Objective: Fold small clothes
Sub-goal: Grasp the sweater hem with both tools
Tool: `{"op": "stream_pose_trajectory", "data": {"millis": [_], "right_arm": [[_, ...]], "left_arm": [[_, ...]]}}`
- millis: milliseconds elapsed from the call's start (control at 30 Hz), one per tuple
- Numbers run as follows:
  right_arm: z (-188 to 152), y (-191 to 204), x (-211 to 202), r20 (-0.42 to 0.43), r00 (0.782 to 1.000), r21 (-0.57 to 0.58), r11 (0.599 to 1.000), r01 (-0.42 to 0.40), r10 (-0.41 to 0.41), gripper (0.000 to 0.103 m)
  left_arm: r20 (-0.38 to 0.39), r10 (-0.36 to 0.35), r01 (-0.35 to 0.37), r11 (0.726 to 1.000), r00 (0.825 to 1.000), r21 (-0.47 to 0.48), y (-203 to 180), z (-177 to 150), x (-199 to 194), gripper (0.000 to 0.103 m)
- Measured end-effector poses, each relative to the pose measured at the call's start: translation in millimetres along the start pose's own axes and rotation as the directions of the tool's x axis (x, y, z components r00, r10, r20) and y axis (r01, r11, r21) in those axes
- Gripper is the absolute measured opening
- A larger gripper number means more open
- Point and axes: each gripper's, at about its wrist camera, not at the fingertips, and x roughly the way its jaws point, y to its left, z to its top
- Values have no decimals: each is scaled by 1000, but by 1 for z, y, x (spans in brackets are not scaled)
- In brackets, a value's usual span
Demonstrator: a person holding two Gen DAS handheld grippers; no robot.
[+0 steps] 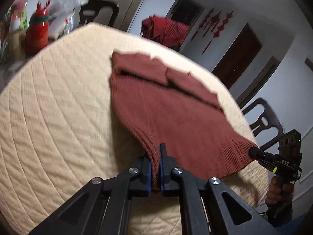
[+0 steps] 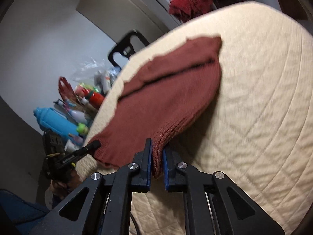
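Note:
A rust-brown knit sweater (image 1: 168,105) lies on a cream quilted table cover (image 1: 58,107), its sleeves folded across the body. My left gripper (image 1: 156,152) is shut on the ribbed hem at one near corner. My right gripper (image 2: 157,148) is shut on the other hem corner and also shows in the left wrist view (image 1: 254,151) at the right. The sweater (image 2: 166,94) in the right wrist view stretches away from the jaws, its hem lifted off the cover (image 2: 264,107). The left gripper (image 2: 95,144) shows at the left of that view.
A red bottle (image 1: 38,31) and bags stand at the table's far left. A red cloth (image 1: 166,31) hangs over a chair beyond the far edge. Dark chairs (image 1: 262,121) stand at the sides. A blue bottle (image 2: 54,123) and clutter sit left.

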Motion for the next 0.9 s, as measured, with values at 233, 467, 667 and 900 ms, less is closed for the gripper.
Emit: {"op": "stream_pose_trajectory", "data": {"millis": [233,467,667,900], "right_arm": [[23,20,-30,126,990,-54,997,-62,68,9],[29,44,-65,201,974,-110,990,-88,109,9],[45,31,-55,220,971,-82,994,-73,90,9],[94,5,-5,197,978,-32,997,-65,70,9]], "left_arm": [[133,-51,47,998,990,38,-13,36,-26,7],[217,-91,82,995,972,54,-21,49,-65,7],[213,-91,83,995,973,47,-15,64,-47,7],[158,-48,53,998,986,-26,11,107,18,7]]}}
